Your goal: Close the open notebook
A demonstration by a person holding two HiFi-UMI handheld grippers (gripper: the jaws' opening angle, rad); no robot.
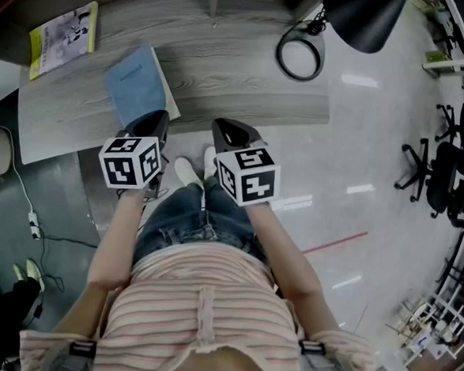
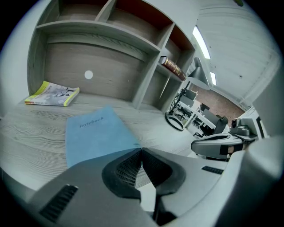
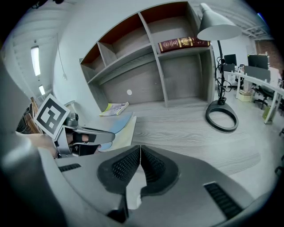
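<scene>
A blue notebook [image 1: 136,83] lies on the grey wooden desk [image 1: 246,90] with its cover down, the word "notebook" facing up [image 2: 95,131]. In the right gripper view its blue cover [image 3: 116,124] sits over cream pages. My left gripper [image 1: 159,120] hangs just off the notebook's near edge, at the desk's front edge, jaws shut and empty [image 2: 141,150]. My right gripper [image 1: 222,127] hovers beside it to the right, over the desk's front edge, pads touching with nothing between them [image 3: 140,147]. Neither gripper touches the notebook.
A yellow booklet [image 1: 64,38] lies at the desk's far left. The ring base [image 1: 300,55] of a lamp stands at the right, its dark shade [image 1: 363,15] overhead. A red book [image 3: 183,43] lies on the shelf unit behind. Office chairs [image 1: 439,171] stand on the floor at right.
</scene>
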